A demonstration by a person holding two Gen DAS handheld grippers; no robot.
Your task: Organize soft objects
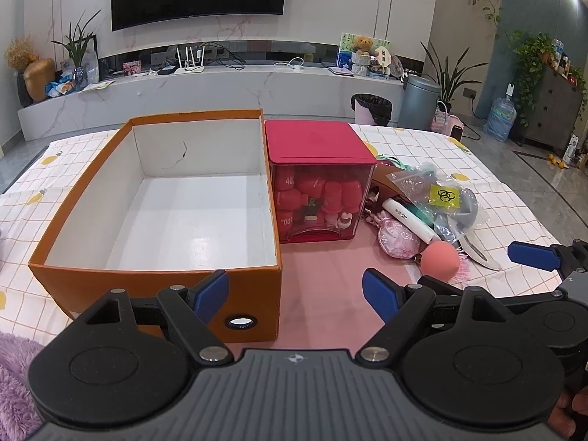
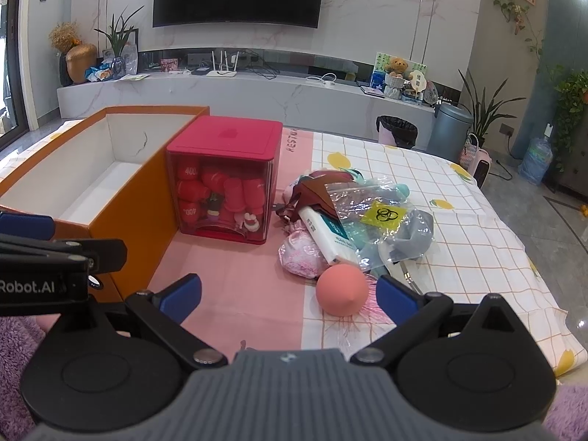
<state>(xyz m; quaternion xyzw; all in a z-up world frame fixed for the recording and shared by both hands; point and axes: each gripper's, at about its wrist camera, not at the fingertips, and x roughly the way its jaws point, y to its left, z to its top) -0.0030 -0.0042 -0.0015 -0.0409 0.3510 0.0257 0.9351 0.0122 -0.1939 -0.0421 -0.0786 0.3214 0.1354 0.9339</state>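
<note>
Both my grippers, left [image 1: 296,292] and right [image 2: 288,296], hang wide and empty at the near edge, right closest to the pink ball [image 2: 342,290] fronting the pile [image 2: 352,213], beside the empty orange box [image 1: 154,275] that presumably receives it.

"Robot.AI" marks the left gripper's body [image 2: 33,286]. Red cups [image 2: 191,172] inside the red-lidded clear box [image 2: 224,180] read "400". A yellow biohazard sign [image 2: 384,215] labels a plastic bag [image 2: 371,217].

An open box [image 1: 154,198] sits left on the surface [image 1: 323,279], a lidded container [image 1: 319,180] touching its right side, a ball [image 1: 440,261] before the clutter farther right.
</note>
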